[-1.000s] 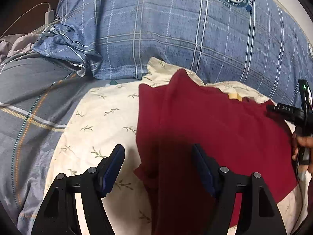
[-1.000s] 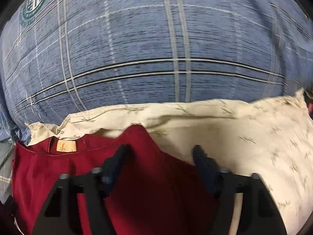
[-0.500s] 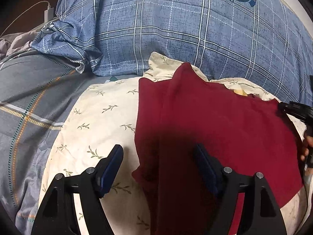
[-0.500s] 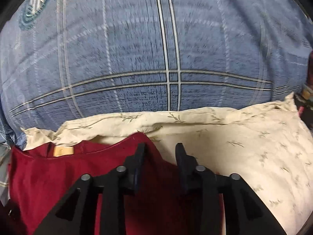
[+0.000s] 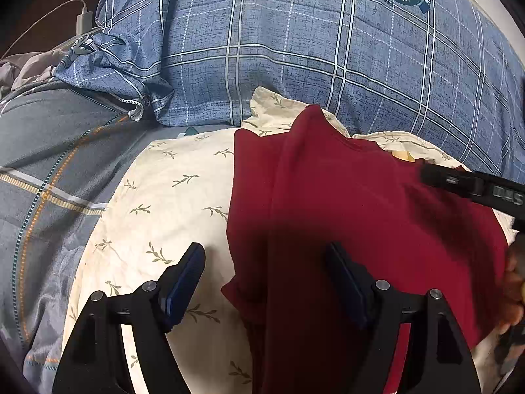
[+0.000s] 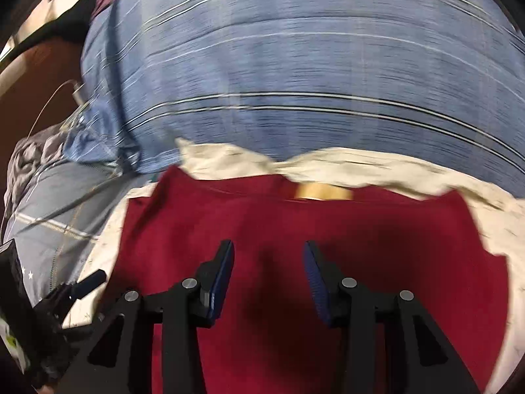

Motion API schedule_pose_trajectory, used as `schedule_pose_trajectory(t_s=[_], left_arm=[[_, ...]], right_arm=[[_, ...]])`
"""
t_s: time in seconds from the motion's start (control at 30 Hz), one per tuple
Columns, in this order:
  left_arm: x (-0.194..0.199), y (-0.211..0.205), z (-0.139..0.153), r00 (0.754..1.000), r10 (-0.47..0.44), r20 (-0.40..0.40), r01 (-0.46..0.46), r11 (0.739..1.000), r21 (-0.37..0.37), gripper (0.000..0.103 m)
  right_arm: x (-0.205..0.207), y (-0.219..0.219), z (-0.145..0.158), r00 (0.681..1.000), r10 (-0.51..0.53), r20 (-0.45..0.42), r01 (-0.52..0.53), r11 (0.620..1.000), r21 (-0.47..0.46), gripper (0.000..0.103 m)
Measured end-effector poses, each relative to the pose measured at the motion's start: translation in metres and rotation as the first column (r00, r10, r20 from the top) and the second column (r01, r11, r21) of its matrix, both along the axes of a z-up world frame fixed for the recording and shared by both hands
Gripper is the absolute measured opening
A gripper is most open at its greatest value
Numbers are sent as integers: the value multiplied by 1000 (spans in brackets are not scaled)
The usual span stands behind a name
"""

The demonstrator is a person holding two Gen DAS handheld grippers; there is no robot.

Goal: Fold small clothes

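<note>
A dark red shirt (image 5: 361, 216) lies spread on a cream pillow with a leaf print (image 5: 170, 203), its left side folded inward and a tan neck label at the far edge. My left gripper (image 5: 265, 262) stands open over the shirt's left edge, nothing pinched between its pads. In the blurred right wrist view the same shirt (image 6: 328, 229) fills the lower half. My right gripper (image 6: 269, 259) hovers over its middle, jaws opening, with no cloth between them. The right gripper's black body (image 5: 472, 187) enters the left wrist view from the right, above a hand.
A large blue plaid pillow (image 5: 295, 49) rises behind the cream one. A grey striped blanket (image 5: 49, 170) lies to the left. A white charger and cable (image 5: 83, 21) sit at the far left. The left gripper's body (image 6: 39, 312) shows at the lower left.
My right gripper swept left from the shirt's right shoulder to over its middle, narrowing and then widening its jaws. The left gripper kept its place and stayed open.
</note>
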State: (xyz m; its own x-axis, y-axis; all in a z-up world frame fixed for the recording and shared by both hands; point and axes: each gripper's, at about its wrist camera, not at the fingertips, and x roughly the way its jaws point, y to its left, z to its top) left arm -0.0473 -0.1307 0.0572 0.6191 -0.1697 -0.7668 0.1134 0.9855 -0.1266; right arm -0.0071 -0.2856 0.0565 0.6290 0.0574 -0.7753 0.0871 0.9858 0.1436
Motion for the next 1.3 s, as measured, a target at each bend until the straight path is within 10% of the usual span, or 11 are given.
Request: schedule_pose_trajectory(t_s=[0.67, 0.9, 1.13, 1.2, 1.3], left_arm=[[10, 24, -3, 998, -12, -67, 4, 993, -120, 80], [1, 47, 5, 996, -52, -78, 39, 987, -157, 78], [4, 52, 5, 991, -98, -97, 76, 976, -206, 78], [4, 50, 4, 988, -118, -98, 97, 975, -198, 78], [5, 47, 3, 986, -133, -96, 113, 975, -189, 81]], right_arm=[[64, 52, -33, 998, 9, -65, -10, 1000, -22, 53], [66, 84, -19, 989, 116, -90, -107, 989, 102, 75], [90, 130, -43, 964, 182, -194, -198, 978, -68, 83], [86, 133, -43, 969, 182, -166, -206, 968, -141, 71], [74, 119, -34, 979, 182, -97, -190, 978, -84, 23]])
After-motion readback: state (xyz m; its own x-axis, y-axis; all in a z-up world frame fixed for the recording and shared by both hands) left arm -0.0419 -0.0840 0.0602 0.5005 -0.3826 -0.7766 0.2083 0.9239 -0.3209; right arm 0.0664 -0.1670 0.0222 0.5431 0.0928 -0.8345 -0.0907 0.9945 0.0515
